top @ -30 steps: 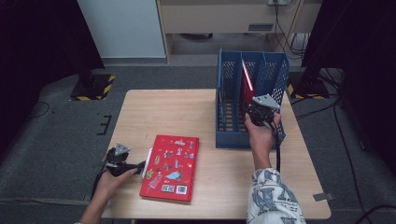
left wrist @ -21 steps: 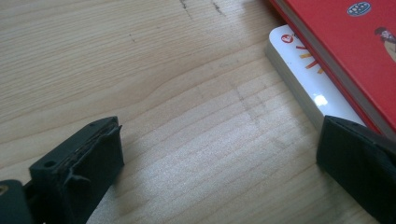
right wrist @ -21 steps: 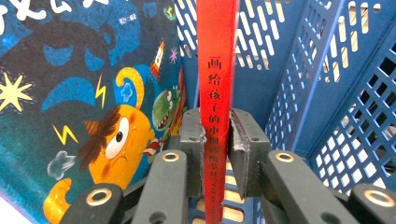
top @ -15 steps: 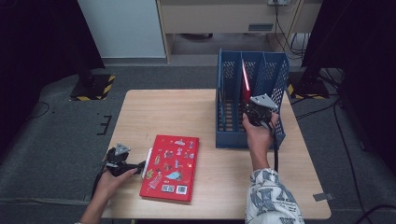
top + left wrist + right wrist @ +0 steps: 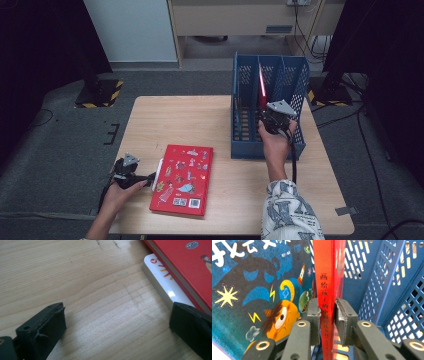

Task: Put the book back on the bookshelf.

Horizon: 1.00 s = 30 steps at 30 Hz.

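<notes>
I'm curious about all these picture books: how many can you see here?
4. A red book lies flat on the table, a white book half-hidden beneath it. In the blue rack, the right claw grips a red book's spine beside a blue book. Others may be hidden.

White book (image 5: 162, 282) mostly hidden under red book (image 5: 185, 267) (cover design cut off).

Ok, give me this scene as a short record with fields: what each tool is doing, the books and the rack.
right tool: shut on red book, spine between its pads
red book: upright in blue rack
neighbour: blue picture book beside it
left tool: open, holds nothing, low over table
flat red book: on table, white book under its edge
</notes>
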Tool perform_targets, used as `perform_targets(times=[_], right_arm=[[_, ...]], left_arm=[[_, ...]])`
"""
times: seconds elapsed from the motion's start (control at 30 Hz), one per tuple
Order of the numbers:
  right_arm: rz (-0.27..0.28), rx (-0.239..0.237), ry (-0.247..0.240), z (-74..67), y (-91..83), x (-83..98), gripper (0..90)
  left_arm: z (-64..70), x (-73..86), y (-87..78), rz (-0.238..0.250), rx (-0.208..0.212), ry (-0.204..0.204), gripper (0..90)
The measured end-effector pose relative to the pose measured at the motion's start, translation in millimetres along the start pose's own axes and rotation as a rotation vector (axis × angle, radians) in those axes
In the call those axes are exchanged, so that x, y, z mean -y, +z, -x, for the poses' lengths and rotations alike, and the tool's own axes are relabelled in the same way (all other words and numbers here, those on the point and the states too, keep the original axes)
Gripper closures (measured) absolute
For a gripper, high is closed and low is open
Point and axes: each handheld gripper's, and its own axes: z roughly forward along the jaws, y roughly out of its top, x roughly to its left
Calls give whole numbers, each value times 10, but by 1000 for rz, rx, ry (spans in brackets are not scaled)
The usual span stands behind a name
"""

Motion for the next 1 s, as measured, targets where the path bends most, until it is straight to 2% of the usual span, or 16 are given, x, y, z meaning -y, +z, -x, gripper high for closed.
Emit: perform_targets(times=[0.3, 0.47, 0.57, 0.83, 1.0], right_arm=[[9, -11, 8, -3, 3, -19, 704], [20, -40, 18, 3, -39, -21, 528], [27, -46, 28, 13, -78, -7, 480], [47, -119, 59, 33, -308, 116, 345], [35, -195, 68, 57, -470, 185, 263]], left_arm=[[0, -1, 1, 0, 1, 0, 0], [-1, -1, 1, 0, 1, 1, 0], [0, -1, 1, 0, 2, 2, 0], [5, -3, 3, 1, 4, 2, 0], [6, -2, 2, 2, 5, 2, 0]])
